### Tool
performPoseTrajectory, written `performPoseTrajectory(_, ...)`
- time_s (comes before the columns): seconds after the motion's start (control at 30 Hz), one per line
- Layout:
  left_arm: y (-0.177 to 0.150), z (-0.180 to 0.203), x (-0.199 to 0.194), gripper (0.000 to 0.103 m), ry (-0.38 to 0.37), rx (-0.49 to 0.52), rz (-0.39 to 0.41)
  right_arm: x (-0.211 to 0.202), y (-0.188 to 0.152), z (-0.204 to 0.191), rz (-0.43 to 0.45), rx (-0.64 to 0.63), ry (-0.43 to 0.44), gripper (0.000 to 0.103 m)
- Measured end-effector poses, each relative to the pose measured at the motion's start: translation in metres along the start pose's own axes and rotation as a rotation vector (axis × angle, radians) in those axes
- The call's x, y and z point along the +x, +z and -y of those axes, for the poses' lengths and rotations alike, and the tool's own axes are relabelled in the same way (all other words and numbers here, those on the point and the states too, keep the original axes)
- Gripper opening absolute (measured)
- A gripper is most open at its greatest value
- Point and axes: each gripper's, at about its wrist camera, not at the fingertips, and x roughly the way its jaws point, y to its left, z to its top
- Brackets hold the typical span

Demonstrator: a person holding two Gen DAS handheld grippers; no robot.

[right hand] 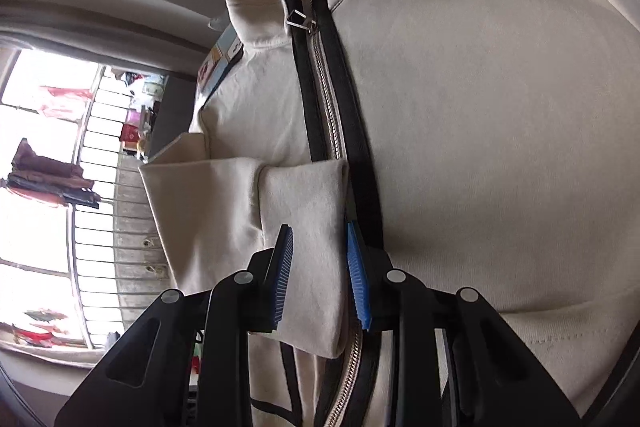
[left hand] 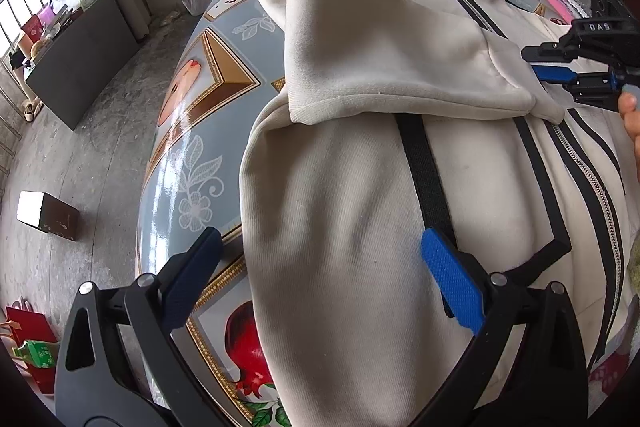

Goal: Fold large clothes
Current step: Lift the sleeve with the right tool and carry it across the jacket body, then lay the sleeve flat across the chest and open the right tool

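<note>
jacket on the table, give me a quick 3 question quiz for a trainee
1. True or false: the jacket is zipped up to the collar.
2. Which claw grips the folded-over sleeve cuff? A) left claw B) right claw
3. Fill in: the left claw hovers with its jaws ____ above the jacket body.

Key:
1. True. The zipper is closed and its pull sits at the collar.
2. B. The right claw pinches the cuff; the other holds nothing.
3. open
</note>
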Motion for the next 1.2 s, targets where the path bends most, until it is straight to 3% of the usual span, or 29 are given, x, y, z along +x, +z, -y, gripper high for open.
performPoseTrajectory(0.03, 0.0, 0.0, 0.0, 0.097, 0.0, 0.001, 0.0, 0.0, -0.003, -0.005, 0.011, -0.021, -0.036, 0.026)
performPoseTrajectory(0.1, 0.0, 0.0, 0.0, 0.097, 0.0, 0.0, 0.005, 0.0, -0.006, -0.015, 0.03, -0.076, -0.128, 0.007)
performPoseTrajectory(0.2, 0.0, 0.0, 0.0, 0.097, 0.001, -0.001, 0.008, -0.004, -0.007, -0.039, 0.073, -0.173, -0.218, 0.005)
performPoseTrajectory(0.37, 0.001, 0.0, 0.0, 0.097, -0.001, -0.001, -0.006, -0.053, 0.018, -0.065, 0.212, -0.244, -0.248, 0.004)
performPoseTrajectory(0.57, 0.003, -0.004, -0.001, 0.097, 0.01, -0.036, -0.016, -0.127, 0.054, -0.028, 0.353, -0.151, -0.325, 0.004)
performPoseTrajectory(0.77, 0.014, -0.017, -0.004, 0.097, -0.003, -0.096, -0.004, -0.117, 0.073, 0.055, 0.275, -0.038, -0.451, 0.004)
performPoseTrajectory(0.93, 0.038, -0.021, -0.007, 0.097, 0.072, -0.073, 0.044, -0.12, 0.059, 0.077, 0.296, 0.015, -0.364, 0.004)
performPoseTrajectory(1.2, 0.066, -0.019, 0.023, 0.097, 0.211, 0.028, 0.026, -0.102, 0.043, 0.079, 0.197, 0.013, -0.306, 0.006)
